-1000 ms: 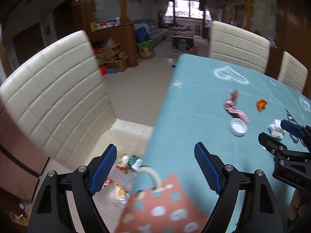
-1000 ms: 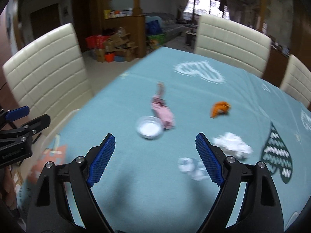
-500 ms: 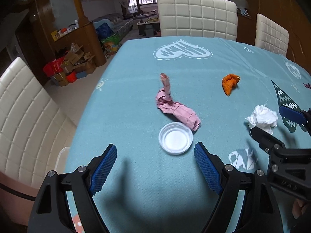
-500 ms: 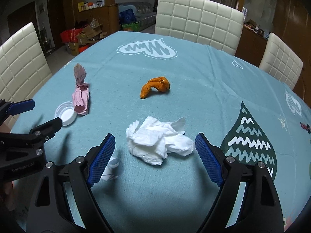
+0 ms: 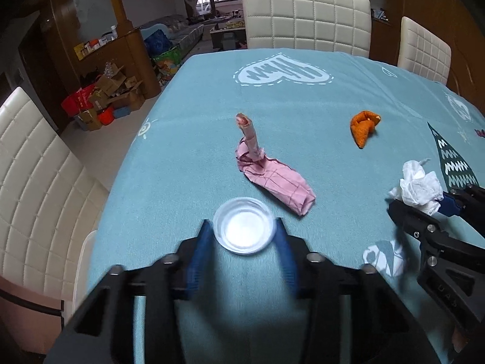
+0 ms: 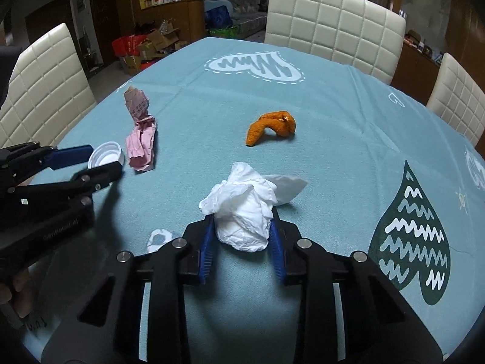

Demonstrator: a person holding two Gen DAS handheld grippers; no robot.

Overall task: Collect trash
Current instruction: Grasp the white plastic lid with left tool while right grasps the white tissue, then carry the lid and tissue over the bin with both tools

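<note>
On the teal tablecloth (image 5: 303, 100) lies a white plastic lid (image 5: 242, 230). My left gripper (image 5: 242, 236) has it between its blue pads; the jaws are closing and both pads touch its rim. In the right wrist view the left gripper (image 6: 100, 163) holds the lid (image 6: 107, 154) at the left. My right gripper (image 6: 242, 236) is closing on a crumpled white tissue (image 6: 242, 212), which bulges between the pads. The left wrist view shows the right gripper (image 5: 424, 203) and the tissue (image 5: 419, 185) at the right edge. Crumpled pink paper (image 5: 272, 179) and an orange peel (image 5: 362, 127) lie farther back.
Cream padded chairs stand at the far end (image 5: 306, 18), far right (image 5: 424, 48) and left (image 5: 33, 188) of the table. Cardboard boxes (image 5: 109, 91) clutter the floor beyond the left side. A hand (image 6: 18, 288) holds the left gripper's handle.
The left gripper swung from the table's edge onto the table and closed around the lid. The right gripper came forward and down over the tissue and closed on it.
</note>
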